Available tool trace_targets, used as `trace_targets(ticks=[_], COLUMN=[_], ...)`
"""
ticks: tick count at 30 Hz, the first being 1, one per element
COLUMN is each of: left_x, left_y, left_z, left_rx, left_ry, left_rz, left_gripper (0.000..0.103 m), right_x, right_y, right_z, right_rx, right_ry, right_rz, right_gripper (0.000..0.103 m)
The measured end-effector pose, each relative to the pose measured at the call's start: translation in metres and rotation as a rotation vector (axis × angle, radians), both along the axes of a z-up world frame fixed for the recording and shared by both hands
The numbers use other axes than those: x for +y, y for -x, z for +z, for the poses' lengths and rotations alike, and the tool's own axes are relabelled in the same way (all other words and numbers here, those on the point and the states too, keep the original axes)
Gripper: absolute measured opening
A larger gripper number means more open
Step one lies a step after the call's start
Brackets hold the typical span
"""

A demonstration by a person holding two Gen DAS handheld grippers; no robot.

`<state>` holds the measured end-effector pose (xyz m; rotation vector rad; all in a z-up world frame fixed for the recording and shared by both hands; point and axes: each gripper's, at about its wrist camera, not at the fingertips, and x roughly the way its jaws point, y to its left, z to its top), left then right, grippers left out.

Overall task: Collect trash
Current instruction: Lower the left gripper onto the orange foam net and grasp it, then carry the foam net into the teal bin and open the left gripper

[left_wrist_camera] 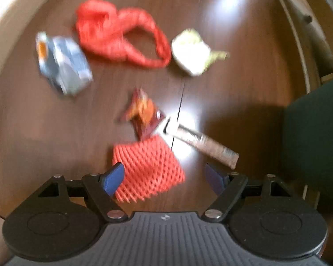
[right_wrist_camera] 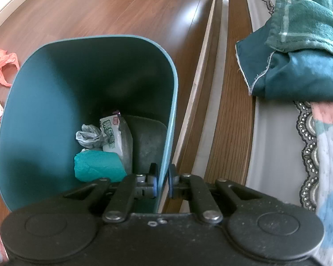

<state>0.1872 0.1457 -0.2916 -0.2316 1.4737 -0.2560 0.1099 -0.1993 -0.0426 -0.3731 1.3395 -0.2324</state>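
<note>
Trash lies scattered on the wooden floor in the blurred left wrist view. My left gripper (left_wrist_camera: 165,178) hangs open above an orange foam net sleeve (left_wrist_camera: 147,168), whose near edge lies between the blue pads without touching them. Beyond it lie a crumpled red-brown wrapper (left_wrist_camera: 144,113), a long brown wrapper (left_wrist_camera: 202,141), a red plastic bag (left_wrist_camera: 119,33), a grey foil packet (left_wrist_camera: 63,63) and a white-yellow wrapper (left_wrist_camera: 193,51). My right gripper (right_wrist_camera: 163,180) is shut on the rim of the teal trash bin (right_wrist_camera: 174,102), which holds a teal bag (right_wrist_camera: 98,165), grey plastic and a printed packet.
The bin's dark side (left_wrist_camera: 313,146) rises at the right of the left wrist view. A bed frame (right_wrist_camera: 228,88) with teal and patterned bedding (right_wrist_camera: 299,66) runs along the right. A pale skirting board (left_wrist_camera: 8,15) borders the floor at the left.
</note>
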Motion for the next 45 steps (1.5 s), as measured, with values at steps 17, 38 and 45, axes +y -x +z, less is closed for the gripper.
trace_targets(ticks=[17, 38, 45], left_x=[-0.01, 0.026, -0.01], left_y=[0.009, 0.005, 0.002], left_z=[-0.057, -0.033, -0.054], left_rx=[0.008, -0.031, -0.045], left_ry=[-0.11, 0.063, -0.118], left_rz=[0.028, 0.16, 0.111], left_gripper=[0.03, 0.089, 0.089], right_x=[-0.001, 0.001, 0.001], right_y=[0.0, 0.0, -0.001], right_z=[0.0, -0.001, -0.002], right_rx=[-0.003, -0.013, -0.007], right_ry=[0.005, 0.022, 0.024], right_rz=[-0.004, 0.013, 0.006], right_gripper=[0.01, 0.009, 0.009])
